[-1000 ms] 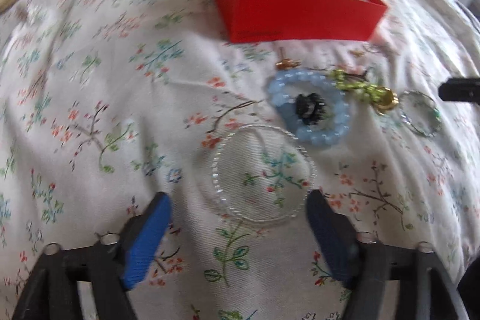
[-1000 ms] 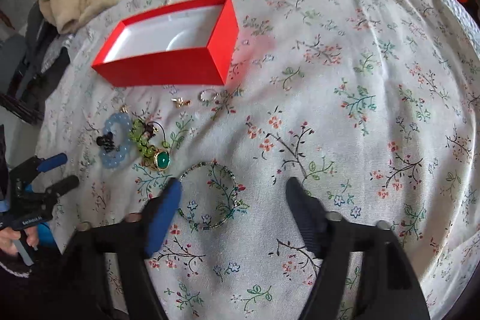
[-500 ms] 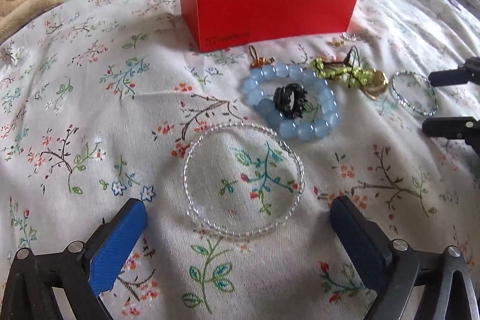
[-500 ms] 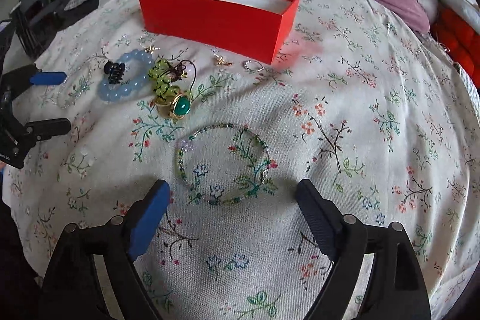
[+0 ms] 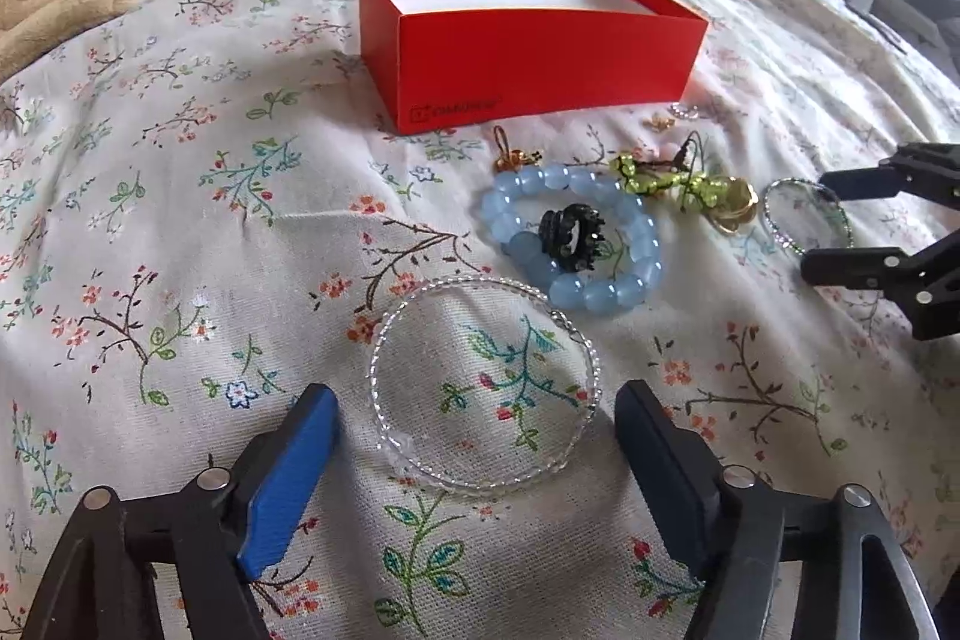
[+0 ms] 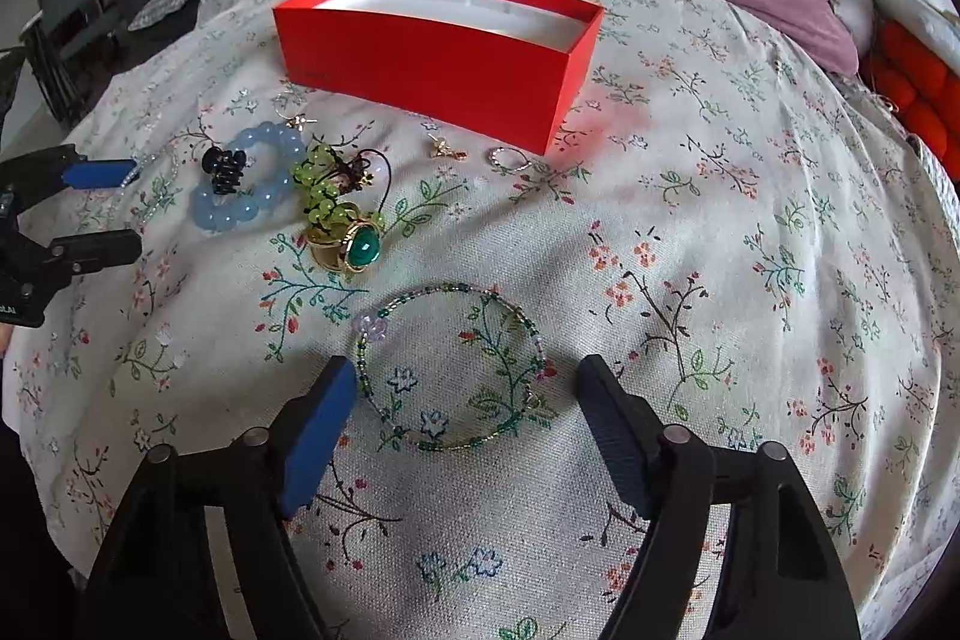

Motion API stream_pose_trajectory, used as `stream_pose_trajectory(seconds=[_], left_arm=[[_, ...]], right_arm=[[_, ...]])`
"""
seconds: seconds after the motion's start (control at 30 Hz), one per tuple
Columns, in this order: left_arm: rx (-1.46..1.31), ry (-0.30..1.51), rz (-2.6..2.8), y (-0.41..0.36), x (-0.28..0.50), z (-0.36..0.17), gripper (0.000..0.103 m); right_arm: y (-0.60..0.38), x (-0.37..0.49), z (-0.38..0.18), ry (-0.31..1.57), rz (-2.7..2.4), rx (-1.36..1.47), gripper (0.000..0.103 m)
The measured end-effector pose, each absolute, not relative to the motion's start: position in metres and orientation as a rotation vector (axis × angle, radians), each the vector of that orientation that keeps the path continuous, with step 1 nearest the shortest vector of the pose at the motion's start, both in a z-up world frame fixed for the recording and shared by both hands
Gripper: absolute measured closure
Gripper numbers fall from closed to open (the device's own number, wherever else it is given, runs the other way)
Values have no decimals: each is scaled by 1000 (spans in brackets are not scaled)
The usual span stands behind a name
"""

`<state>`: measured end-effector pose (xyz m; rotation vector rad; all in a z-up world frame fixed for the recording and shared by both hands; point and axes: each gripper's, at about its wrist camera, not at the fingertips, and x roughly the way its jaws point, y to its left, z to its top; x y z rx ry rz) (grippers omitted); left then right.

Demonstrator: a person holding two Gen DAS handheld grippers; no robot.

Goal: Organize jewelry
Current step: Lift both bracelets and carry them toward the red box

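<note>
A: Mid-bedspread (image 5: 180, 232), toward its far edge: red box (image 5: 540, 58), empty. Jewelry lies loose on the near side.
B: Step?
A: First pickups. Left gripper (image 5: 474, 436) closing around clear bracelet (image 5: 486, 382), right gripper (image 6: 468, 400) around green beaded bracelet (image 6: 450, 364); pads not touching. Next: pinch, lift.

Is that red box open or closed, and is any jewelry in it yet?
Open: the red box has no lid on and its white inside shows. No jewelry shows inside, but its floor is mostly hidden, so cannot tell.
</note>
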<state>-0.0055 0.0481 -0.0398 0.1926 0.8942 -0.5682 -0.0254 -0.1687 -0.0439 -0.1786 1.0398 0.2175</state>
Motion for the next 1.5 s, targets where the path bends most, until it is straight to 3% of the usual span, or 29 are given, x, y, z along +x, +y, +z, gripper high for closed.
stream_pose_trajectory(seconds=[0.17,0.57,0.67,1.03,1.2,1.5], left_arm=[[187,893,-576,48,-6,-38,38],[195,890,-572,45,-6,-35,46],[198,894,-566,43,-8,-34,46],[178,882,-561,42,-14,-22,46],[173,899,-551,41,-13,-24,45],[178,918,-559,39,-10,-26,45]], right_arm=[[-166,-26,-43,1036,240,-190,37],[-163,-23,-39,1040,258,-179,44],[-164,-22,-35,1040,264,-158,53],[-169,-24,-25,1031,270,-117,53],[-171,-25,-24,1034,279,-95,33],[-146,-20,-42,1059,287,-218,30]])
